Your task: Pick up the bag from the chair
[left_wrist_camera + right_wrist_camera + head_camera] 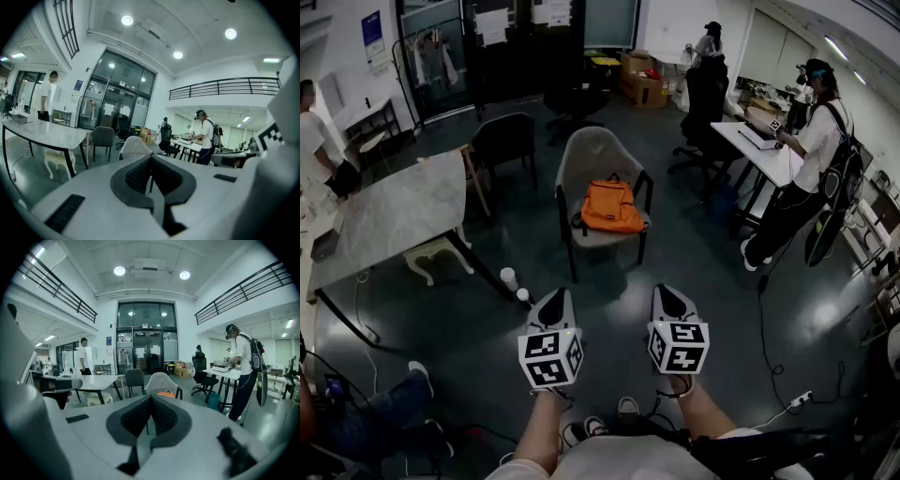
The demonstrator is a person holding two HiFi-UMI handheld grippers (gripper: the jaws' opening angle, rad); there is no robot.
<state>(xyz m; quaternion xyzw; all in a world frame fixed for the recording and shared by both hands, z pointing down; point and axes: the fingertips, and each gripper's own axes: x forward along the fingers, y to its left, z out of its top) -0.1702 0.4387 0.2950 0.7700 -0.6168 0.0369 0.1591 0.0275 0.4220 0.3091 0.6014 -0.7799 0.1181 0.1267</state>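
Orange bag (611, 206) — on grey chair (598, 153)

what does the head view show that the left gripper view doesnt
Only the head view: the orange bag lying on the seat, and the person's own forearms behind the grippers.
Only the left gripper view: the ceiling lights and the upper railing.
Both: the pale chair, the pale table, the person with a backpack, and the left gripper, its jaws together with nothing between them.
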